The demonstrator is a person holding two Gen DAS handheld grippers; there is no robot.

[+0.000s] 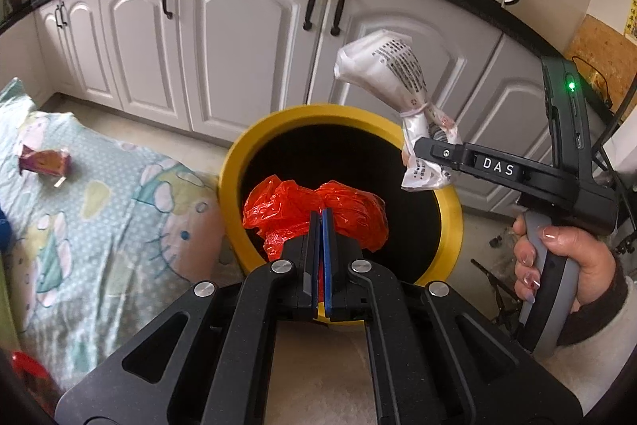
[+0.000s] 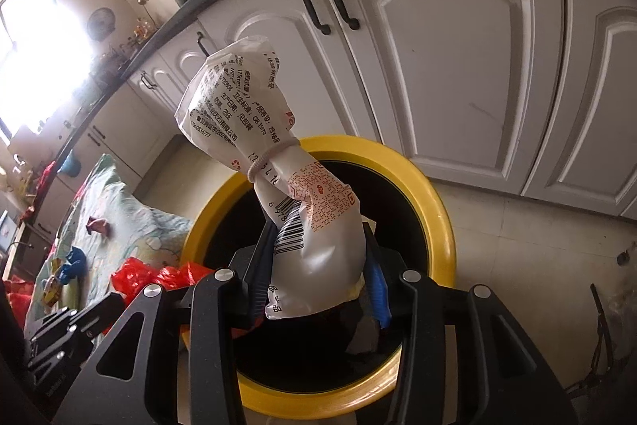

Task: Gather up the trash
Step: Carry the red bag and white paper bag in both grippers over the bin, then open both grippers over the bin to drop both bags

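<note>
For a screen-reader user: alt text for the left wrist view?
The left gripper pinches a red plastic bag over a yellow-rimmed bin. To its right, the right gripper holds a tied white packet above the rim.

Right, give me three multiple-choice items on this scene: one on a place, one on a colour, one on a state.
1. Where is the red plastic bag?
A. Over the bin's mouth
B. On the counter
C. On the patterned cloth

2. What colour is the bin rim?
A. Blue
B. Yellow
C. Green

3. What does the right gripper hold?
A. Nothing
B. A kettle
C. A white printed packet

Answers:
1 A: the left gripper, shut on the red bag, holds it above the dark opening.
2 B: a yellow ring surrounds the black inside in both views.
3 C: the packet, tied with a band, stands up between the pads.
</note>
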